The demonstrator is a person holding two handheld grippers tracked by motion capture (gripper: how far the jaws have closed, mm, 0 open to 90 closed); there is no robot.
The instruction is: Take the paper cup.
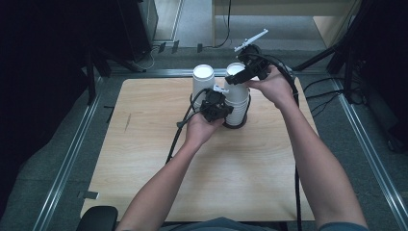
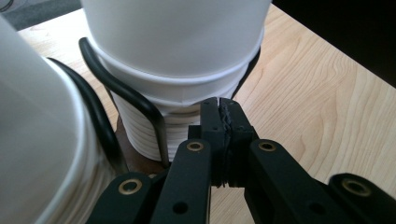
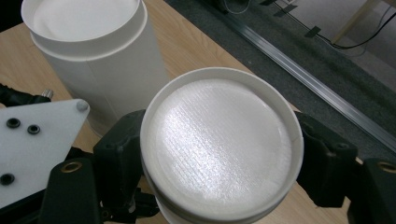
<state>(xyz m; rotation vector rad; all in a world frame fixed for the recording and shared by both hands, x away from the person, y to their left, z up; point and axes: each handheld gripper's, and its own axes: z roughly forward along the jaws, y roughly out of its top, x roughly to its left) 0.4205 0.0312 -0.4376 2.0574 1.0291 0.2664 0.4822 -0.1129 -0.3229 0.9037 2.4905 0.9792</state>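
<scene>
While the left gripper (image 2: 219,116) sits fully closed and empty beside the cup stack (image 1: 236,103), the right gripper (image 3: 219,163) clamps the stack's upside-down top cup (image 3: 219,144).

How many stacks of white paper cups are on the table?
2. The left stack stands free at the table's far side; the right stack sits beside it in a black wire holder, its top cup gripped by the right gripper.

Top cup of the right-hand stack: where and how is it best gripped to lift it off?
Probably high on the side wall of the top cup, just under its upturned base, coming from above with a jaw on each side. The cups are stacked upside down and nested, so little else is exposed. The right gripper already sits there, while the shut left gripper is low by the stack.
</scene>
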